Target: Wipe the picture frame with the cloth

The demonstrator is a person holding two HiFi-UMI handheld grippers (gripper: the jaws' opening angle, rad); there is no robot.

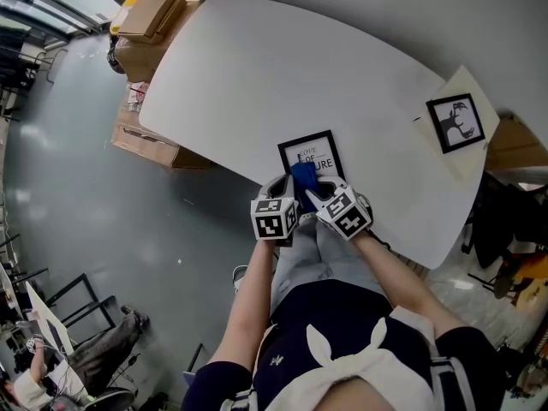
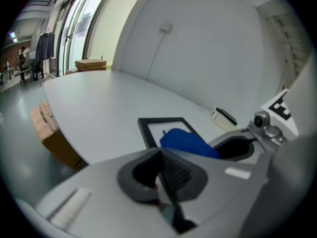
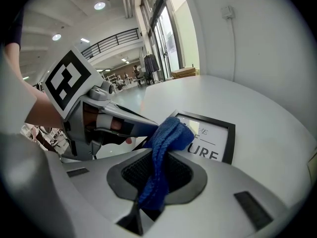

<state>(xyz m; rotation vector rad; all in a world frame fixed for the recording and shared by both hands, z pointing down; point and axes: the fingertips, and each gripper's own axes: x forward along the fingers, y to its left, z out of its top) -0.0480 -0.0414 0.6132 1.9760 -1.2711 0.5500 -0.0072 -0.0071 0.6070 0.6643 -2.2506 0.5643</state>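
On the white counter (image 1: 257,75) lie two picture frames, well apart. One black frame (image 1: 310,150) sits near the person's edge, its print ending in "URE". A second frame (image 1: 455,122) rests far to the right on a pale sheet (image 1: 469,84). One blue cloth (image 3: 168,133) is pinched in the jaws of the right gripper (image 3: 157,157), its bunched end over the black frame's near corner; whether it touches cannot be told. Just beside it, the left gripper (image 2: 161,152) has its jaws pressed together with nothing between them. Cardboard boxes (image 1: 141,50) stand on the floor (image 1: 86,212) by the counter's left end.
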